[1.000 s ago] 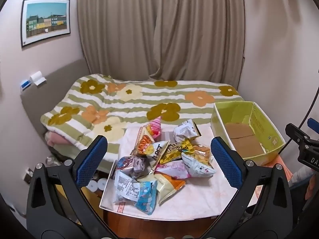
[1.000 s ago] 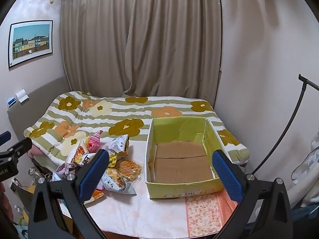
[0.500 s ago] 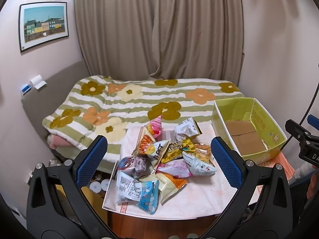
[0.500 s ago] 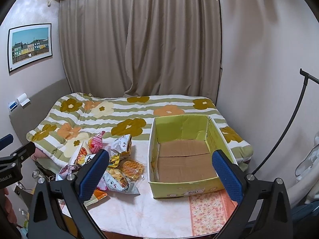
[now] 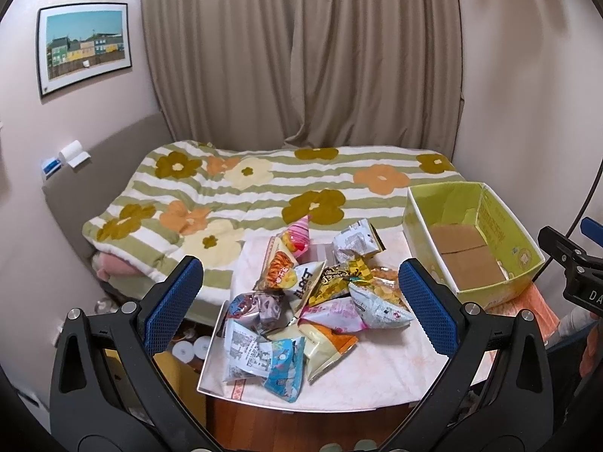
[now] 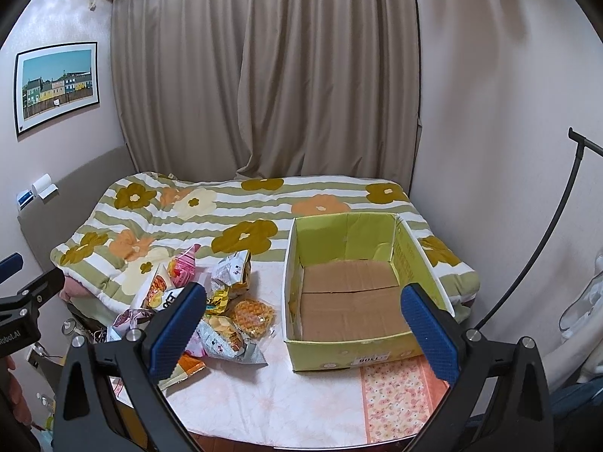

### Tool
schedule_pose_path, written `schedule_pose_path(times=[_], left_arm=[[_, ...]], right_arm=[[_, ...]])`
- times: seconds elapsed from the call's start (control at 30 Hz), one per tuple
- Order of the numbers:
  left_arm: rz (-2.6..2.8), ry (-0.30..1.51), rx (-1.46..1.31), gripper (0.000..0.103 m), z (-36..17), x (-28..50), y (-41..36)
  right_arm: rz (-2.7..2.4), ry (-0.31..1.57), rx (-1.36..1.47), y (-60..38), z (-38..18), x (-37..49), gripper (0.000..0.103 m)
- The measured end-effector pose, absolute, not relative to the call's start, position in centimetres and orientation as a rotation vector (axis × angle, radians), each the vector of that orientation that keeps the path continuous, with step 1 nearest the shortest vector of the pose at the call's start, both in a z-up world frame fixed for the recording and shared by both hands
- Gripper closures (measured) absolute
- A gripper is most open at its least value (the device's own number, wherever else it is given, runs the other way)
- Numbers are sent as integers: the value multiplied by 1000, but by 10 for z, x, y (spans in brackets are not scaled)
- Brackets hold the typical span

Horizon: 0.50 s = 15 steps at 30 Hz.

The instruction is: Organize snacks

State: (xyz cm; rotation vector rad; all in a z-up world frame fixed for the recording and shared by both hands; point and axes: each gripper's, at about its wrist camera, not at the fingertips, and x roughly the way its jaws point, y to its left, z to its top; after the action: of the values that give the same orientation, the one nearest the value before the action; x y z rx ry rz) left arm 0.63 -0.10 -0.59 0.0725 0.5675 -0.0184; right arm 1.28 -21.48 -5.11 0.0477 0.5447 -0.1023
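Most of the room behind the table [image 6: 264, 406] is taken by a bed [image 5: 264, 188] under a striped flowered cover, its near edge meeting the table's far edge. Beyond the bed hang long beige curtains [image 6: 264, 75], and on the wall left of them is a framed picture of coloured houses [image 5: 83, 47]. A thin dark stand pole [image 6: 535, 263] curves up off the table's right side.

On the table's right part sits an open green cardboard box [image 6: 354, 354], its brown floor bare. Left of the box, still on the table, lies a loose pile of snack bags [image 5: 312, 301]: a pink cone-shaped pack [image 5: 297, 237] at the far side, a silver bag [image 5: 356, 241] next to it, an orange-fronted bag [image 5: 280, 273], a waffle pack [image 6: 250, 314] nearest the box, and a blue-and-white packet [image 5: 264, 359] at the table's near left edge. A clear strip of tablecloth separates the pile from the box.

Above the pile hangs the left gripper [image 5: 301, 303], blue pads spread wide, gripping nothing. The right gripper [image 6: 303, 333] is likewise wide apart and empty, framing the box's near wall; its left finger [image 6: 177, 324] hides part of the pile in that view.
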Motion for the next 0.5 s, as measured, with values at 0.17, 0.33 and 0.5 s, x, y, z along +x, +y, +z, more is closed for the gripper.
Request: schedule_pose_path(times=[0.17, 0.33, 0.5], left_arm=[[-22, 569, 73, 0, -7, 6, -1], [-25, 565, 78, 0, -9, 6, -2], [-29, 570, 82, 0, -9, 7, -2]], right_arm=[[-104, 544, 46, -214, -51, 13, 1], [-107, 544, 46, -211, -52, 10, 1], [-110, 545, 49, -211, -53, 9, 1]])
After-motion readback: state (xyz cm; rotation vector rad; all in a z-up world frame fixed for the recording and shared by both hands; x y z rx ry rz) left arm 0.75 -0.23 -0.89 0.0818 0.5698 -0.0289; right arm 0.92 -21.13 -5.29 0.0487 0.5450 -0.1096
